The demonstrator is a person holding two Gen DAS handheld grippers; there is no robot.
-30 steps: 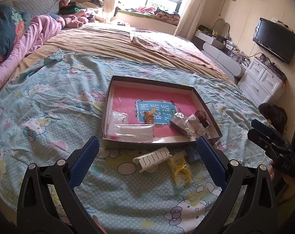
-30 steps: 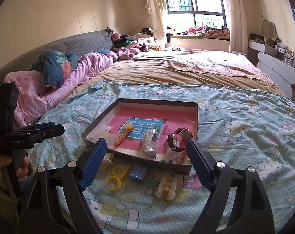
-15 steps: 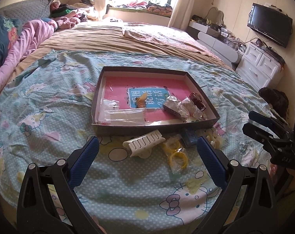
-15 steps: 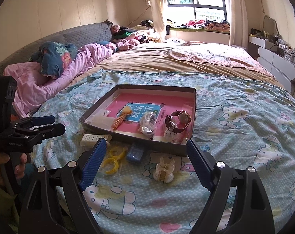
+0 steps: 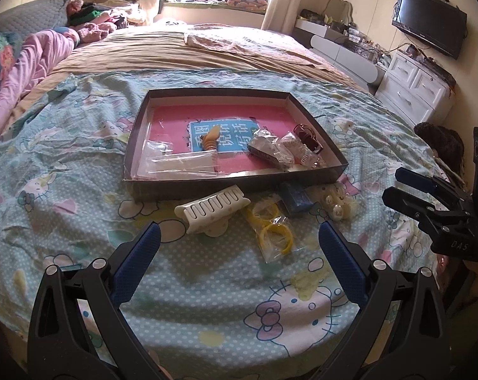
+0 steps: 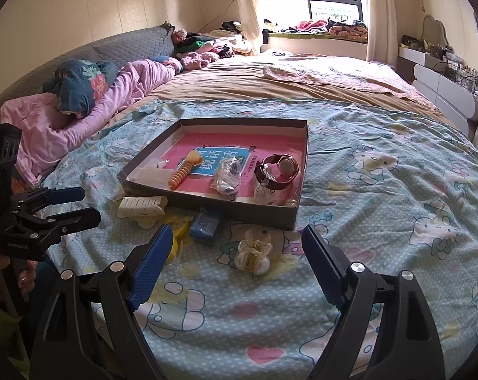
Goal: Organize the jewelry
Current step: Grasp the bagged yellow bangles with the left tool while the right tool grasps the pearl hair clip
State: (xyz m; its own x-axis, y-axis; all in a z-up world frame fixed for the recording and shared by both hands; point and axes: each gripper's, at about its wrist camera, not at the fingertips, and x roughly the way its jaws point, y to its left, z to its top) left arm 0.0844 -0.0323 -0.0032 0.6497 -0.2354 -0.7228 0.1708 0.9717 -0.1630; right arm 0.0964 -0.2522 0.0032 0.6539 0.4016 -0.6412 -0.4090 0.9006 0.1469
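Note:
A shallow grey box (image 5: 239, 183) (image 6: 239, 210) with a pink floor sits on the bedspread. It holds an orange spiral clip (image 5: 211, 137) (image 6: 183, 172), a brown watch (image 6: 278, 171) (image 5: 308, 134), bagged items (image 5: 270, 150) (image 6: 227, 175) and a white piece in a clear bag (image 5: 183, 163). On the bed in front of the box lie a white claw clip (image 5: 212, 210) (image 6: 142, 207), bagged yellow rings (image 5: 272, 229), a blue box (image 5: 297, 198) (image 6: 204, 223) and a cream claw clip (image 6: 253, 251) (image 5: 335, 204). My left gripper (image 5: 239, 253) and right gripper (image 6: 235, 259) are open and empty, just short of these items.
The blue cartoon bedspread (image 6: 381, 205) covers the near bed. Pink bedding and pillows (image 6: 80, 110) lie at the left. A white dresser (image 5: 419, 91) and a wall TV (image 5: 428, 22) stand at the right. The bed edge is close below both grippers.
Both grippers have moved closer to the loose items before the box and now sit lower over the bedspread. Both stay open. No item has moved.

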